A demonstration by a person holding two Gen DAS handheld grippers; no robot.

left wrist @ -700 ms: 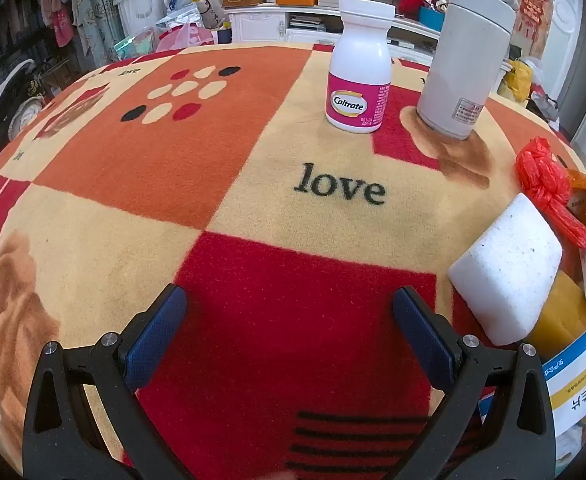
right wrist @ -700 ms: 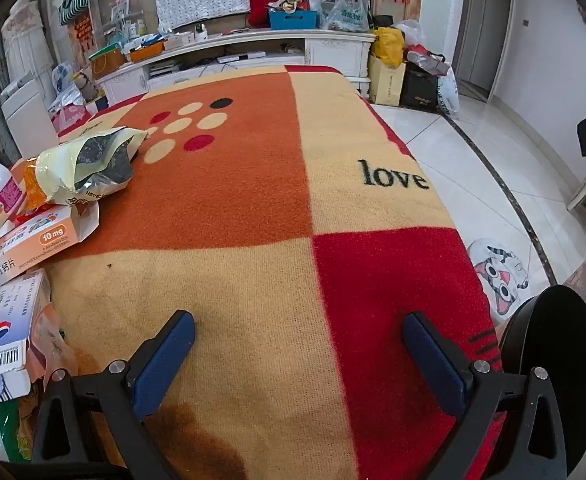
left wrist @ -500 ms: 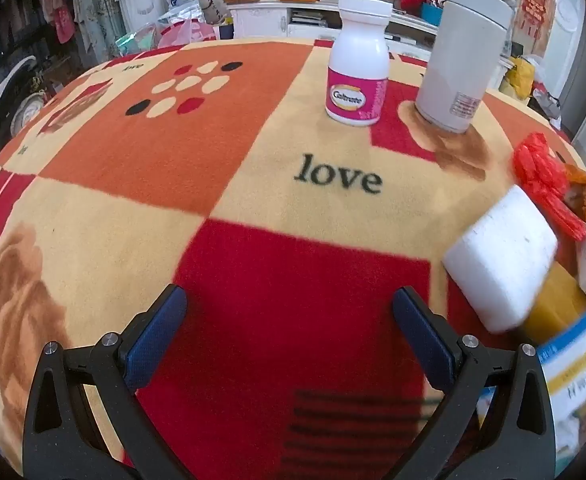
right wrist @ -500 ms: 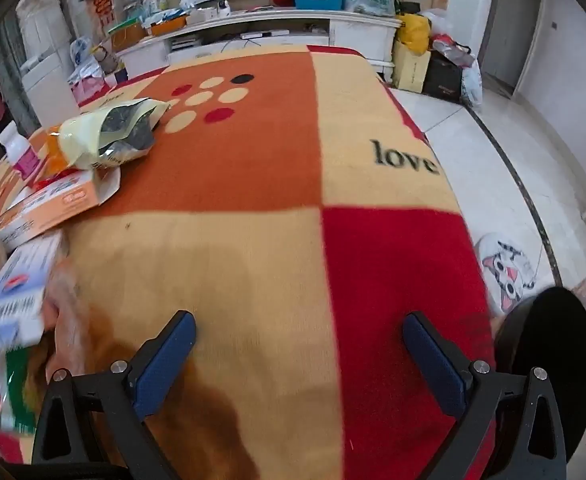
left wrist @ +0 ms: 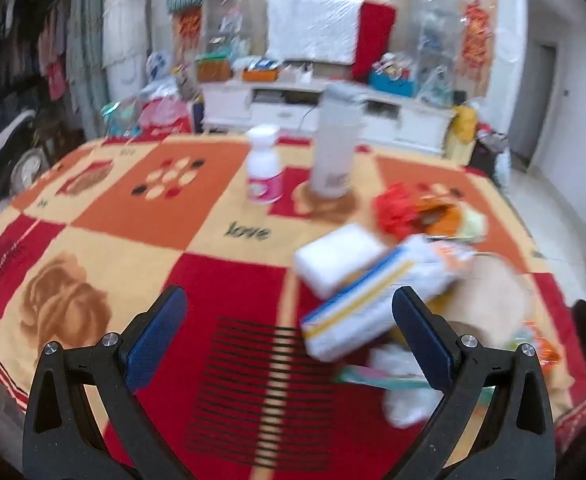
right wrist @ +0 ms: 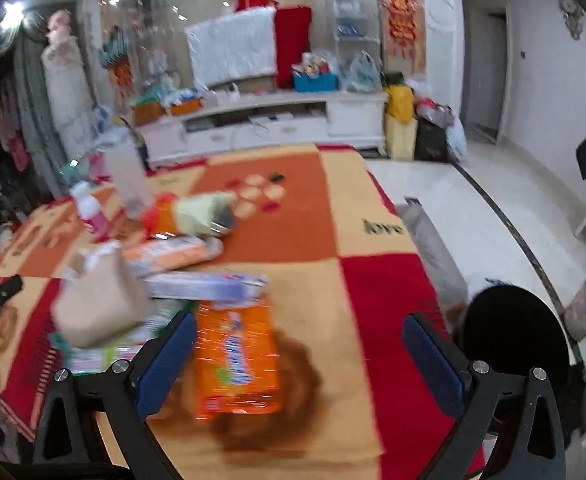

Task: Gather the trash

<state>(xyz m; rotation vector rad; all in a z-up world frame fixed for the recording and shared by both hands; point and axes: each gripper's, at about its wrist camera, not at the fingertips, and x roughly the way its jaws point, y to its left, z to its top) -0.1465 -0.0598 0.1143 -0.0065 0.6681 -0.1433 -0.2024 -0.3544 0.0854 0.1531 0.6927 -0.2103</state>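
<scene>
The views are blurred by motion. In the left wrist view my left gripper (left wrist: 289, 336) stands open above the red square of the blanket-covered table (left wrist: 105, 208). A white foam block (left wrist: 337, 258) and a white box with blue and yellow stripes (left wrist: 373, 304) lie just ahead of its right finger, untouched. A red plastic bag (left wrist: 397, 208) lies farther back. My right gripper (right wrist: 299, 360) is open over an orange packet (right wrist: 235, 356) that lies flat near its left finger. A long white and blue box (right wrist: 205, 284) and a blurred beige lump (right wrist: 97, 300) lie beyond.
A white bottle with a pink label (left wrist: 265, 172) and a tall white flask (left wrist: 335, 148) stand at the table's far middle. Crumpled white paper (left wrist: 405, 404) lies near the front edge. A black round bin (right wrist: 513, 332) stands on the floor off the table's right side.
Both grippers have drawn back and risen, so more of the table and the room shows. The pile of boxes and wrappers now lies ahead of both. The jaws stay wide.
</scene>
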